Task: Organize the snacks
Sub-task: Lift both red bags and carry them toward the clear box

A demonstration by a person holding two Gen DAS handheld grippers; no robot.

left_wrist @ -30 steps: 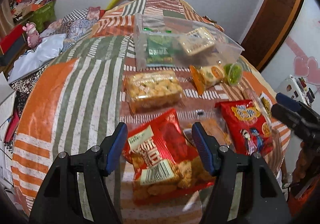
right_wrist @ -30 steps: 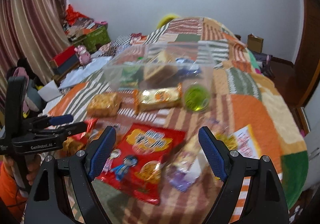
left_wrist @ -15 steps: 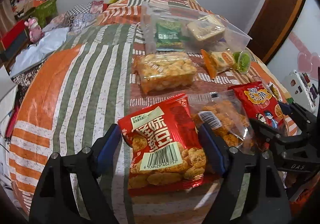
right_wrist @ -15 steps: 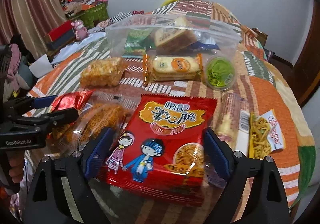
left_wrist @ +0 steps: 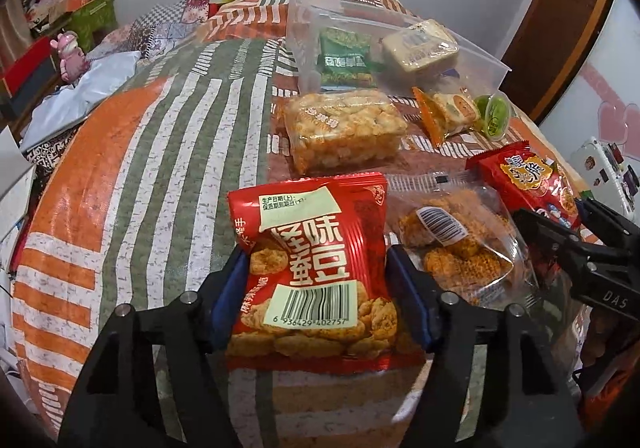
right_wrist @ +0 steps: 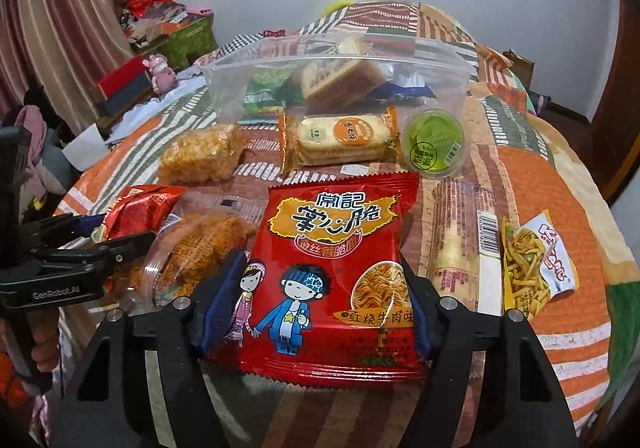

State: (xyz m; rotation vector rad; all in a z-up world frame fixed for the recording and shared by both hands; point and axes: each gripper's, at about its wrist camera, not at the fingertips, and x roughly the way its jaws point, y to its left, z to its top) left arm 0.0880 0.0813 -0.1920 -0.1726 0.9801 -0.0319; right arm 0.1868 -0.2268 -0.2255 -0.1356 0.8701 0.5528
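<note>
My left gripper (left_wrist: 316, 280) has just closed on the red bean bag (left_wrist: 312, 268); my right gripper (right_wrist: 320, 300) has just closed on the red noodle bag (right_wrist: 332, 272). Both bags lie on the quilt (left_wrist: 160, 168), long axes pointing ahead toward the clear tub (right_wrist: 340, 88).

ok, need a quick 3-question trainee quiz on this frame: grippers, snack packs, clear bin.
1. True or false: the green jelly cup lies inside the clear bin.
2. Which pack sits between the right gripper pads: A) red noodle pack B) yellow snack packet C) wafer pack?
3. What does the left gripper squeeze?

Key: 1 false, it sits outside, in front. 2 A. 3 The red bean snack bag.
</note>
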